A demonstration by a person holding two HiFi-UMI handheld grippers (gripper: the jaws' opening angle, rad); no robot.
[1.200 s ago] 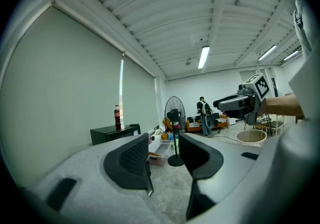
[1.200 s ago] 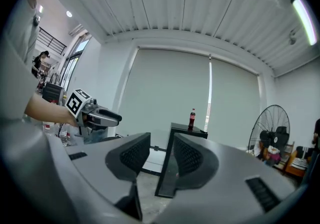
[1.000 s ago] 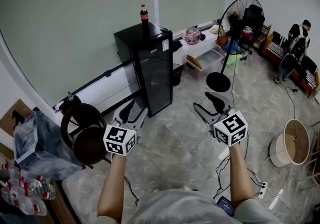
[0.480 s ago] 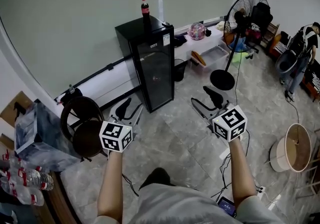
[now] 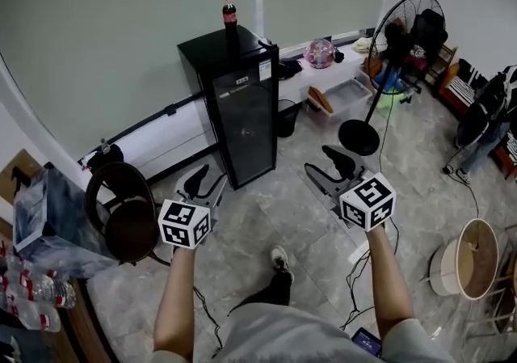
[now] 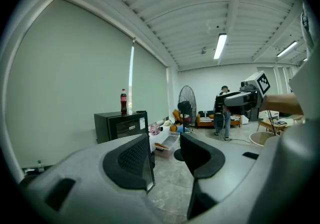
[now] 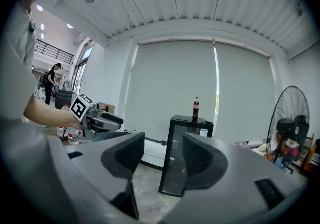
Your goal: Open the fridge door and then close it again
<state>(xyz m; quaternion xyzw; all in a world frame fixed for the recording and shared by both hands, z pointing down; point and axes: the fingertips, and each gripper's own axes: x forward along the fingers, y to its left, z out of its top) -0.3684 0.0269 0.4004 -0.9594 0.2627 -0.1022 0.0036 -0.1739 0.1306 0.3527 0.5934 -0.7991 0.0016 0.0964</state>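
the fridge sat upper middle of the frame, door shut, cola bottle on top. the left gripper lower left had jaws wide, nothing in them. same for the right gripper, though its jaws had just been closing a little.

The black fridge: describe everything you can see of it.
The fridge is a small black upright cabinet with a dark glass door, which is shut. A white sticker sits near the door's top corner. It stands on the grey tiled floor in front of the pale wall, beside a low white ledge. A dark drink bottle with a red cap stands upright on its top.
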